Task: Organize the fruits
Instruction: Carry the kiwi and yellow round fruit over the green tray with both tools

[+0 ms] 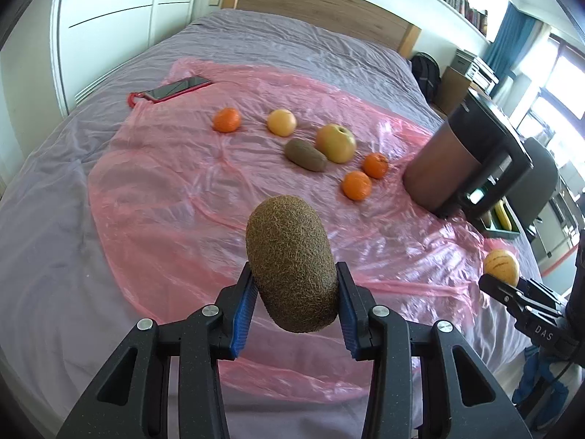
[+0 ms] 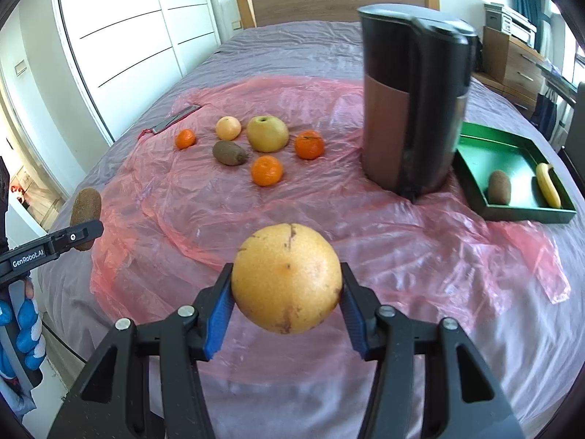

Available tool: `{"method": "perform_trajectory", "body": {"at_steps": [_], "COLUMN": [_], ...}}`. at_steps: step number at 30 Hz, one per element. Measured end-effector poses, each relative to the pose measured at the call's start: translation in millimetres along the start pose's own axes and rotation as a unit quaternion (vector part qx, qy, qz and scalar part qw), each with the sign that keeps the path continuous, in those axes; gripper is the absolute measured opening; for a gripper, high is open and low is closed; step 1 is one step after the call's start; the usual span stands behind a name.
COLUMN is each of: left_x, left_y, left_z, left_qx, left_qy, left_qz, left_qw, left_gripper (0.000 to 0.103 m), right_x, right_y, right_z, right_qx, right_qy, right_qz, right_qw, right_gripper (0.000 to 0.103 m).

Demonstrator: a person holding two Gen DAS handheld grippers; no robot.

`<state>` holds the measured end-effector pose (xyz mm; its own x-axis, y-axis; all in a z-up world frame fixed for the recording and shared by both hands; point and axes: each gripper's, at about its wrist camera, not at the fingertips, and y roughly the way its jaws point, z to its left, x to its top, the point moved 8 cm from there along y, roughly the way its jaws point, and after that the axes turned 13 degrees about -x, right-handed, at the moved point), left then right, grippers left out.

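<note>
1. The left tool (image 1: 294, 305), at the lower centre of its own view, is closed about halfway onto a kiwi (image 1: 290, 265), its blue pads pressing the fruit's 2 long sides.
2. The kiwi looks light, soft and fuzzy; it likely bruises under hard squeezing, so a mid-body hold suits it.
3. The right tool (image 2: 287, 309) is spread wide around a yellow citrus (image 2: 287, 278), gripping its widest girth.
4. That citrus seems heavier, firm and smooth, so it may slip.
5. A green tray (image 2: 475, 179) at right already holds 2 fruits; 6 more lie on the pink sheet (image 2: 329, 219).
</note>
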<state>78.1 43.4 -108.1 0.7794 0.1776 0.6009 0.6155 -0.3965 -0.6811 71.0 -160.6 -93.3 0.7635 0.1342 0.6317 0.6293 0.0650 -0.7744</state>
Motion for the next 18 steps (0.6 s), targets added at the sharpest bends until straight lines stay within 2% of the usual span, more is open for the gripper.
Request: {"method": "perform_trajectory", "body": {"at_steps": [9, 18], "left_x": [-14, -23], "left_y": [12, 31], "left_z": [-70, -145], "left_qx": [-0.015, -0.034], "left_qy": [0.054, 0.104], "left_qz": [0.026, 0.055], "left_qw": [0.9981, 0.9924], "left_gripper": [0.036, 0.036], "right_x": [-17, -30], "right_y": [-12, -16], "right_z": [-60, -118], "right_qx": [-0.015, -0.021], "right_qy": [0.051, 0.100], "right_qz": [-0.012, -0.033], "right_qw": [0.999, 0.994], "right_gripper": [0.087, 0.087]}}
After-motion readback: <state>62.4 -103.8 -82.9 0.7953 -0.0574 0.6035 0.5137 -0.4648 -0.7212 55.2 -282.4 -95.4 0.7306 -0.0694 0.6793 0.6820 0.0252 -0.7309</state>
